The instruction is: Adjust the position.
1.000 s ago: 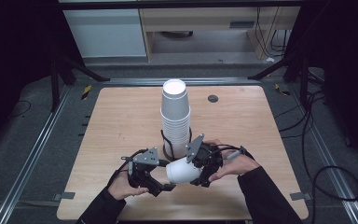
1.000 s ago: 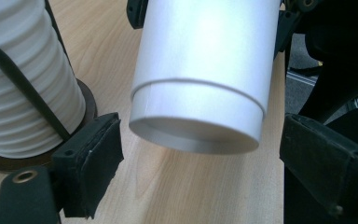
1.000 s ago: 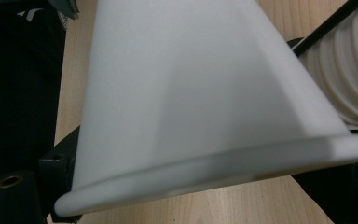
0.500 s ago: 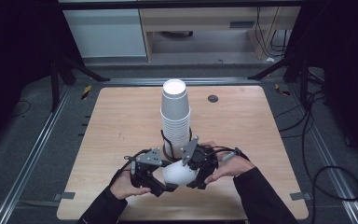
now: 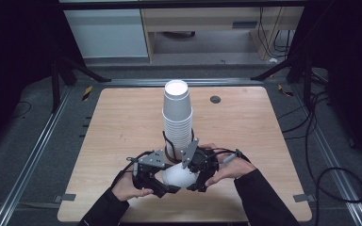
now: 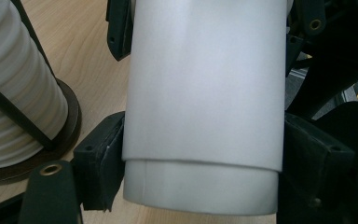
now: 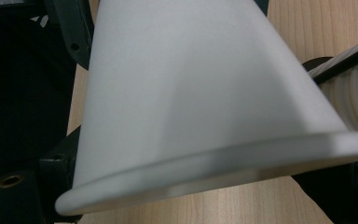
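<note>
A white paper cup lies on its side just above the table front, held between both grippers. My left gripper clamps it from the left near its narrow end, and my right gripper clamps it from the right near the rim. In the left gripper view my jaws press both sides of the cup, where a narrower band steps out of the wider wall. In the right gripper view the cup's rolled rim sits between my jaws. A tall stack of white cups stands just behind.
The stack sits in a black wire holder with a round dark base, close behind the grippers. A small dark disc lies on the wooden table at the back right. Metal rails and cables run along the floor on both sides.
My right gripper has edged a little to the left, toward the left gripper, with the cup still between the two. The left hand has stayed in place.
</note>
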A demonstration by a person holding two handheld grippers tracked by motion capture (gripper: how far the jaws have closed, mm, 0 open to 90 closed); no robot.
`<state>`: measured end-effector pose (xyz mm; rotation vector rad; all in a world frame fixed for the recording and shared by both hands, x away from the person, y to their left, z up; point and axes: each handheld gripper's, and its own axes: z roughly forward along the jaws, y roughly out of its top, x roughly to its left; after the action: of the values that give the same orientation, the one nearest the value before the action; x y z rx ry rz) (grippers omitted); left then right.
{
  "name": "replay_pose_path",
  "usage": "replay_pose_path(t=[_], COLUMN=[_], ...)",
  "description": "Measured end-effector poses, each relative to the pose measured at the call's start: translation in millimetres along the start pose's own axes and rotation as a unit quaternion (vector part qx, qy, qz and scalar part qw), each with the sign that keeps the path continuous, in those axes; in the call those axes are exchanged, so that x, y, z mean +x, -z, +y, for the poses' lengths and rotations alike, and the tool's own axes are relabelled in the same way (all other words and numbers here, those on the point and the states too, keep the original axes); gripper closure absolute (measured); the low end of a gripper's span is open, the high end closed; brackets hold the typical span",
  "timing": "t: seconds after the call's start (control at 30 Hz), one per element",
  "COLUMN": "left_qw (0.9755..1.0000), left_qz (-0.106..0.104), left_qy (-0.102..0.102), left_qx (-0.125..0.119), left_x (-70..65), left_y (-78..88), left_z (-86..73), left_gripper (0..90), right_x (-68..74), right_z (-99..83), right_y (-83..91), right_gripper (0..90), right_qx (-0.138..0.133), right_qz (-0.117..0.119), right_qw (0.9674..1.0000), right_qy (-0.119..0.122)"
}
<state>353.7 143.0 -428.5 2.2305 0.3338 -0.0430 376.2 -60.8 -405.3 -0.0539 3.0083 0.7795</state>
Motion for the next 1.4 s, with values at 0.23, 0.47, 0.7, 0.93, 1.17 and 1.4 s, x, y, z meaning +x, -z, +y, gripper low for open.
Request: replay_pose_path(t=[0.23, 0.47, 0.7, 0.93, 1.17, 1.4], left_qw=[1.0, 1.0, 0.9999, 0.9999, 0.9999, 0.9998], left_qz=[-0.003, -0.002, -0.005, -0.004, -0.006, -0.002], left_qy=[0.0, 0.006, 0.007, 0.001, 0.003, 0.003], left_qx=[0.004, 0.007, 0.013, 0.013, 0.014, 0.019], left_x=[0.0, -0.9, -1.2, -2.1, -1.9, -0.8], left_y=[-0.3, -2.5, -3.9, -2.3, -2.9, -3.3], left_z=[-0.4, 0.9, 1.7, 1.7, 1.7, 0.7], left_gripper=[22.5, 19.9, 20.1, 22.1, 22.0, 21.9], right_x=[-0.1, 0.4, 2.0, 1.8, 1.2, 1.2], right_z=[0.4, 0.7, 4.4, 4.5, 1.6, -1.5], right_y=[-1.1, -2.1, -4.6, -4.6, -6.1, 0.1], right_gripper=[10.6, 10.3, 10.3, 10.0, 8.7, 4.7], right_qx=[0.001, 0.004, 0.006, 0.002, -0.012, -0.031], right_qz=[0.003, 0.003, 0.006, 0.01, 0.014, 0.014], right_qw=[1.0, 1.0, 0.9999, 0.9999, 0.9998, 0.9994], right_qy=[0.004, 0.003, 0.008, 0.007, 0.004, -0.011])
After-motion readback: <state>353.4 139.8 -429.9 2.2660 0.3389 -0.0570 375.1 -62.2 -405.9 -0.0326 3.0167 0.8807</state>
